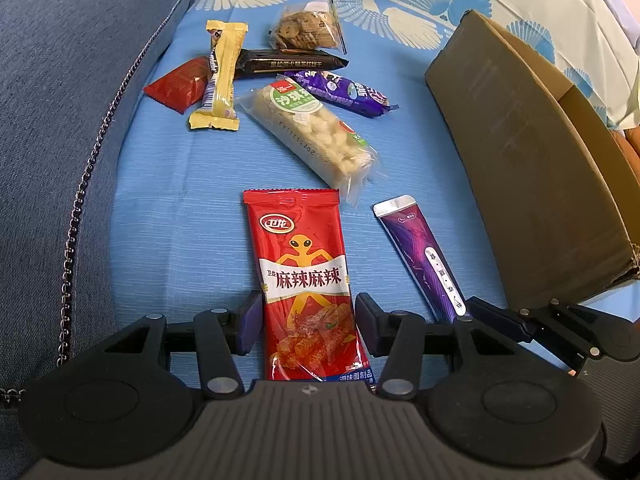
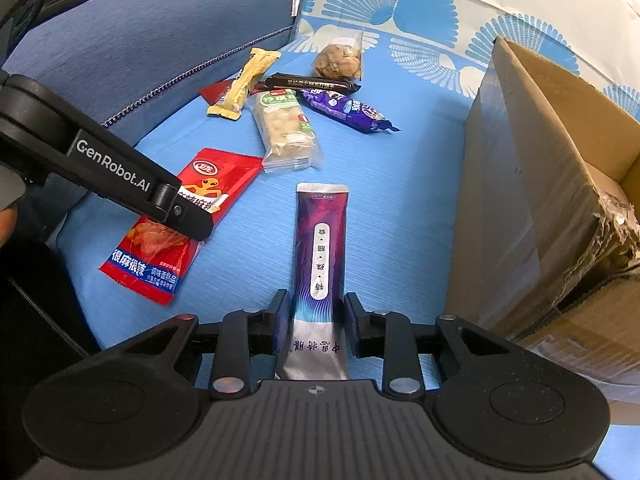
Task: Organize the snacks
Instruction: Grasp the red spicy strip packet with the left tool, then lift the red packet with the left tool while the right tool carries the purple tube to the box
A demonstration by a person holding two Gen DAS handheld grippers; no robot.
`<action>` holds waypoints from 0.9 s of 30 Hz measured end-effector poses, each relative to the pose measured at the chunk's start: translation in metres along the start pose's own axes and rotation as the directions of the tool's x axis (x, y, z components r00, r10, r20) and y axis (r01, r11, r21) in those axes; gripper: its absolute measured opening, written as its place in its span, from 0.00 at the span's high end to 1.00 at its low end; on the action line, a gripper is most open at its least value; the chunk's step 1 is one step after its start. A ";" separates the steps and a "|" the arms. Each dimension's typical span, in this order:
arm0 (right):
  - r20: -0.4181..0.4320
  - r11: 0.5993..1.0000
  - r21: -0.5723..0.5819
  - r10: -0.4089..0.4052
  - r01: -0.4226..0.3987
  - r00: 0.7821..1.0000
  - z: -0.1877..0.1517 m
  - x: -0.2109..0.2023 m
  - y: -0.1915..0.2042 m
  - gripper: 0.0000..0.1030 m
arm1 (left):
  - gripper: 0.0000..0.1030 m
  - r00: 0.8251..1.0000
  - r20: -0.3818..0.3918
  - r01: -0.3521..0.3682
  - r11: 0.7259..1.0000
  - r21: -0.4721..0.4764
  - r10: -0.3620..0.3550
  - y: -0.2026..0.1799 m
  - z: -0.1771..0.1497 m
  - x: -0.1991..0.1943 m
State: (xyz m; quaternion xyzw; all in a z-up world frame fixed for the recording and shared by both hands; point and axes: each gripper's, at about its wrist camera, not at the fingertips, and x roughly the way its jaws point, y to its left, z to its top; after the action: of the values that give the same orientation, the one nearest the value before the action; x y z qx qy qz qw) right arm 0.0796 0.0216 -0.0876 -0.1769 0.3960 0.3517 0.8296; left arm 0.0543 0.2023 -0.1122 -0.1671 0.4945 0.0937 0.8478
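On the blue sheet (image 1: 180,200) the snacks lie spread out, and both grippers are down at the two nearest packets.

The left gripper (image 1: 308,322) stands over the red packet (image 1: 306,272). Its jaws are spread about halfway, one on each side of the lower part of the packet. The left pad seems to touch the packet's edge, while the right pad stands a little apart from it, so the jaws frame the packet and do not pinch it. The packet lies flat on the sheet.

The right gripper (image 2: 316,322) is at the purple packet (image 2: 320,248), which lies just beside the red one, toward the cardboard box (image 2: 540,184). Here the jaws are narrow and sit close against both long edges of the packet, near its silver end. Whether the pads really press on it, I cannot tell; the packet's sides look slightly pushed in there. It lies along the line of the jaws, its far end pointing away.

Farther off is a loose heap: a rice bar (image 1: 312,128), a violet packet (image 1: 340,92), a dark bar (image 1: 288,62), a yellow bar (image 1: 220,76), a small red packet (image 1: 176,88) partly under the yellow bar, and a cookie bag (image 1: 306,28). The open box stands on the sheet at the right side, and a blue cushion (image 1: 60,100) borders the sheet at the left.
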 end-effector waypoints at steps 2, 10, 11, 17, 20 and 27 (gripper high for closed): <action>0.003 1.000 -0.004 0.002 -0.002 1.000 0.000 0.000 0.000 0.73 | 0.47 1.000 0.000 -0.001 1.000 0.000 0.001 0.000 0.000 0.000; 0.010 1.000 -0.006 0.004 -0.004 1.000 0.000 -0.002 -0.001 0.76 | 0.50 1.000 0.004 -0.002 1.000 -0.002 0.002 0.001 0.000 -0.001; 0.012 1.000 -0.005 0.003 -0.003 1.000 0.000 -0.002 -0.001 0.76 | 0.51 1.000 0.006 -0.002 1.000 -0.003 0.002 0.001 0.000 -0.002; 0.060 1.000 0.012 -0.005 0.004 0.998 0.003 -0.011 -0.003 0.79 | 0.55 1.000 0.016 0.024 1.000 -0.006 -0.024 0.003 -0.001 -0.005; 0.087 1.000 0.025 -0.010 0.008 0.996 0.005 -0.015 -0.004 0.79 | 0.56 0.999 0.037 0.036 0.999 -0.011 -0.036 0.004 -0.001 -0.009; 0.151 0.998 0.057 -0.011 0.002 0.988 0.009 -0.022 -0.006 0.80 | 0.56 0.989 0.121 0.086 0.996 -0.025 -0.083 0.009 -0.005 -0.025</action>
State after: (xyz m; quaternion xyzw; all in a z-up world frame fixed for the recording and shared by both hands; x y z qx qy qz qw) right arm 0.0795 0.0128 -0.0650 -0.1276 0.3410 0.3501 0.8630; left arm 0.0349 0.2089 -0.0944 -0.1948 0.4339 0.0749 0.8765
